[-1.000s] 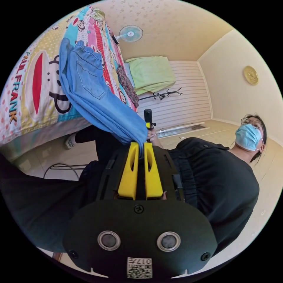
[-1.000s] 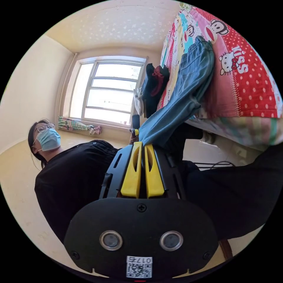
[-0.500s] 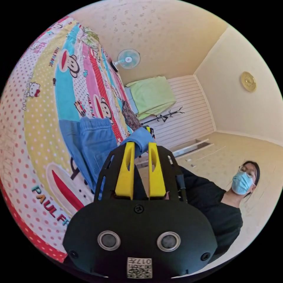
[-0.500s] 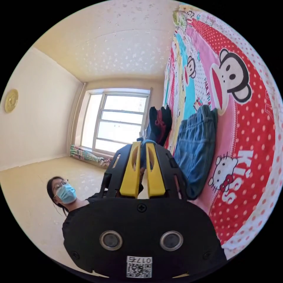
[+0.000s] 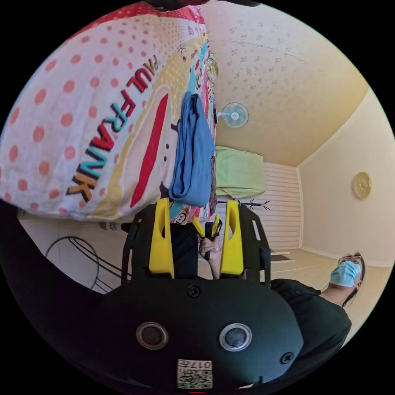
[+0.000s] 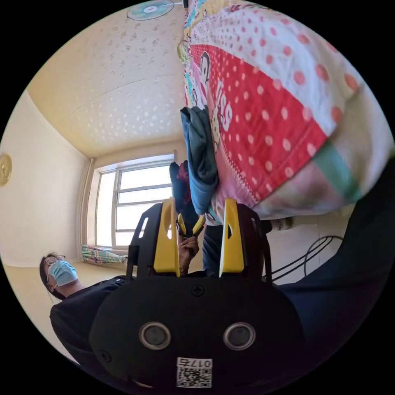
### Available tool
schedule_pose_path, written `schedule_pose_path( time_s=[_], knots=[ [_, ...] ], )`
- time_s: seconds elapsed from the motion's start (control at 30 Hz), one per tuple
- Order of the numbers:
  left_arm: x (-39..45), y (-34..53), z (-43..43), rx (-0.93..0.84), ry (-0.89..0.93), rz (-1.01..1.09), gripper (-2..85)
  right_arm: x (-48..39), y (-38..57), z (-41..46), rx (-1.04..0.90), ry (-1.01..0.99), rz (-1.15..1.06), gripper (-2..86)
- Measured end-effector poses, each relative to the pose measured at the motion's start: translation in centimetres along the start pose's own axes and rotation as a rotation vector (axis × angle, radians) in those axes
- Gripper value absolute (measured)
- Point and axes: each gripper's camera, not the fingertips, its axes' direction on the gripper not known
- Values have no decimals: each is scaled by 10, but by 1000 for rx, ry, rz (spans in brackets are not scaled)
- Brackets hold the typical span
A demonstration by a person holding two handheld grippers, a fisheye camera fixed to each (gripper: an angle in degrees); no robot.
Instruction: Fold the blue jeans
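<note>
Both our grippers, left [image 5: 196, 205] and right [image 6: 199, 205], have let go, jaws wide; blue jeans [image 5: 193, 156] now lie doubled on the bedspread [image 5: 82, 123]. Fold looks done.

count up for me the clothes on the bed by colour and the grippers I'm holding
Blue jeans: 1
Dark garment with red: 1
Left gripper, open: 1
Right gripper, open: 1
Total: 4

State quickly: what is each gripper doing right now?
Left gripper: open, holding nothing.
Right gripper: open, holding nothing.
Blue jeans lie folded on the bed.
</note>
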Motion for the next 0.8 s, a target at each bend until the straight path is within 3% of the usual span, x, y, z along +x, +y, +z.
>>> schedule_pose_path(
  time_s=[0.3,0.53,0.67,0.8],
  knots=[
    [-12,-49,34,-129,-27,-135,163,-29,-43,81,-48,-73,114,194],
    [-30,-50,34,-131,20,-242,98,-41,-58,114,34,-29,241,155],
    [-9,-35,28,-122,104,-127,65,-60,-43,119,68,-47,214,89],
    [42,4,24,-251,33,37,60,-112,-20,116,5,-26,56,47]
  ],
)
